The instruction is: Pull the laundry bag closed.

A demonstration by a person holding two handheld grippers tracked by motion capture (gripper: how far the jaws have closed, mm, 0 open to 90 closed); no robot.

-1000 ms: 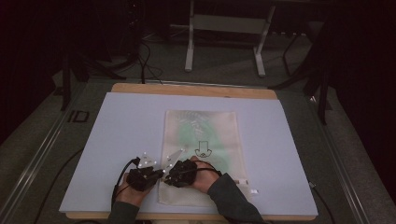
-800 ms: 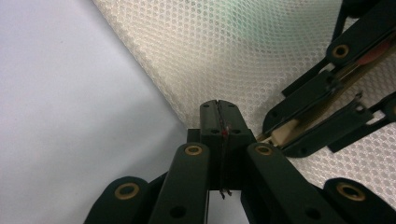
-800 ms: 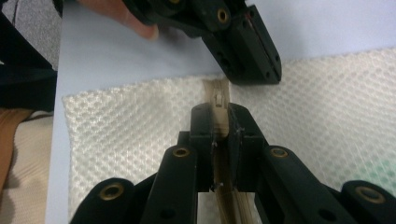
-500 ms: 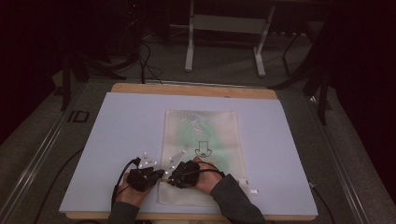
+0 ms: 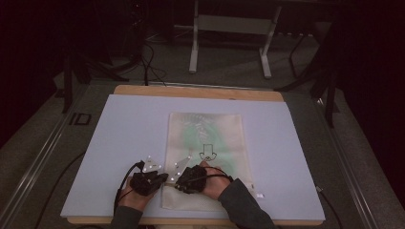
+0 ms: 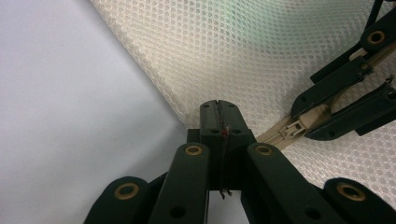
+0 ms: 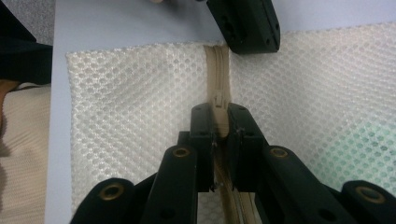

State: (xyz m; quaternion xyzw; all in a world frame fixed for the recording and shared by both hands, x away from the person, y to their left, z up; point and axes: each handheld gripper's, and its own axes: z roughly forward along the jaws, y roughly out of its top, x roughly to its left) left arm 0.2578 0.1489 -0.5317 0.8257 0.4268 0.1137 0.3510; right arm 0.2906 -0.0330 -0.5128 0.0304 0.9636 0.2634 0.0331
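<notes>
- Your left tongs (image 6: pixel 218 109) are pressed together on the corner of the mesh bag (image 5: pixel 205 143); in the left gripper view the two black tips meet with only a thin seam between them, right at the bag's edge where the zipper (image 7: pixel 218 84) begins.
- Your right tongs (image 7: pixel 218 122) are clamped on the zipper band; in the right gripper view the beige strip runs up between the two tips, and the small pull tab (image 7: pixel 217 99) sits just ahead of them.
- In the left gripper view your right tongs (image 6: pixel 327 112) come in from the right side and lie along the same beige band, close to your left tongs.
- In the high view both tongs sit side by side at the near left corner of the bag, your left tongs (image 5: pixel 162 177) just off its edge and your right tongs (image 5: pixel 177 183) over it.
- Count: two tongs, one bag, one zipper, one pull tab.
- The bag is a flat, pale cream rectangle of fine honeycomb mesh, with a greenish patch showing through its middle and a dark outlined arrow shape (image 5: pixel 208 151) near its centre.
- It lies flat on the pale blue sheet (image 5: pixel 124 129) covering the tabletop (image 5: pixel 143 90), slightly toward your side, its long edges running away from you.
</notes>
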